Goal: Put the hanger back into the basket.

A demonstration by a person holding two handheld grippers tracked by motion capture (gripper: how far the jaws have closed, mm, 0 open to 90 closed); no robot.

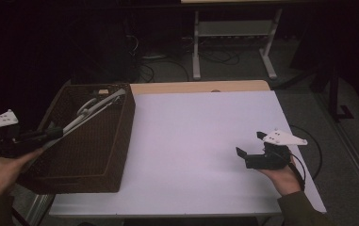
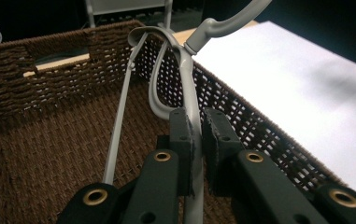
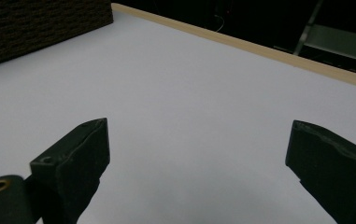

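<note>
The left gripper (image 2: 194, 144) is clamped on the arm of a grey clothes hanger (image 2: 188, 88), slanting it over the brown wicker basket (image 1: 120, 141) probably for stowing, while the right gripper (image 1: 251, 146) waits open-jawed above the white tabletop (image 1: 191, 141).

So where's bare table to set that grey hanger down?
The white table top is bare between the wicker basket and the right gripper, back to the wooden far edge. It is crowded at the basket, where the left gripper grips the hanger.
</note>
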